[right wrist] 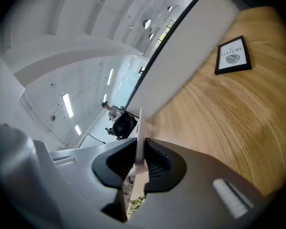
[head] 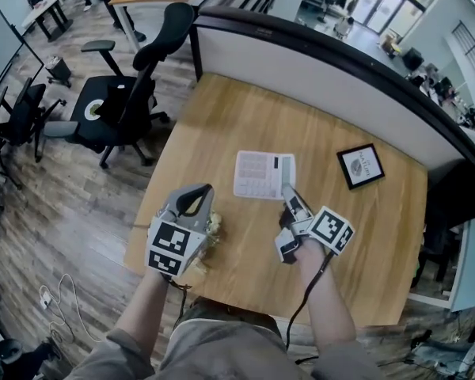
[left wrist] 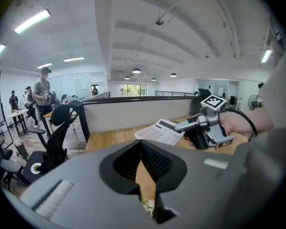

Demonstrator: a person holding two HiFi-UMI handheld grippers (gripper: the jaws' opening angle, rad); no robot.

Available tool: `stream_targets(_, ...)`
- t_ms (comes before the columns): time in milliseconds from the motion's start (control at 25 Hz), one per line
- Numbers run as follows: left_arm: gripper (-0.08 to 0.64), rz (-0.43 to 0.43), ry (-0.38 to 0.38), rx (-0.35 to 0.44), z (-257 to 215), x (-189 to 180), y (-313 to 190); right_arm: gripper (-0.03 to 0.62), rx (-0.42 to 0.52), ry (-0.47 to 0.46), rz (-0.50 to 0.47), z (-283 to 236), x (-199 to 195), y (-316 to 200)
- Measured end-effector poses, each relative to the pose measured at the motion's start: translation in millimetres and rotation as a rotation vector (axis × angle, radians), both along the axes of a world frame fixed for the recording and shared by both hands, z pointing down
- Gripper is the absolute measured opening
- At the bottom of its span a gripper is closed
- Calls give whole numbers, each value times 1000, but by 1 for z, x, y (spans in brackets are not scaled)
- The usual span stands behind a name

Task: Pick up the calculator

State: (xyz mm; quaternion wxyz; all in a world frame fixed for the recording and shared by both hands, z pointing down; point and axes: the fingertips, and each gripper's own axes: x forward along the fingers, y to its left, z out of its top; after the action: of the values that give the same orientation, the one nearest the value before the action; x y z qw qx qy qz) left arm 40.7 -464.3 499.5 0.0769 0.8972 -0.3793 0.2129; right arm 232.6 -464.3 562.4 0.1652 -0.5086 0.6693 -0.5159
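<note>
Over the counter's [head: 222, 117] middle, we lift slowly and level, right tongs [head: 287, 191] pinching the calculator [head: 261, 174] by its near edge, left tongs [head: 203, 191] pressed together and empty.

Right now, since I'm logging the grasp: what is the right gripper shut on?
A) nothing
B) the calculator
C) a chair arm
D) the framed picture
B: the calculator is pinched by its edge in the right gripper; the framed picture lies apart on the table.

White calculator [head: 264, 175], pale wood-grain table [head: 222, 125], black-framed white picture [head: 361, 165], black office chair [head: 134, 85].
</note>
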Motion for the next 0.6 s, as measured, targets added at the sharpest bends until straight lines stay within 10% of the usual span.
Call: stream_targets(600,2,85,85,188,-134,-8,54,57,237,-18,78,-161,10,96)
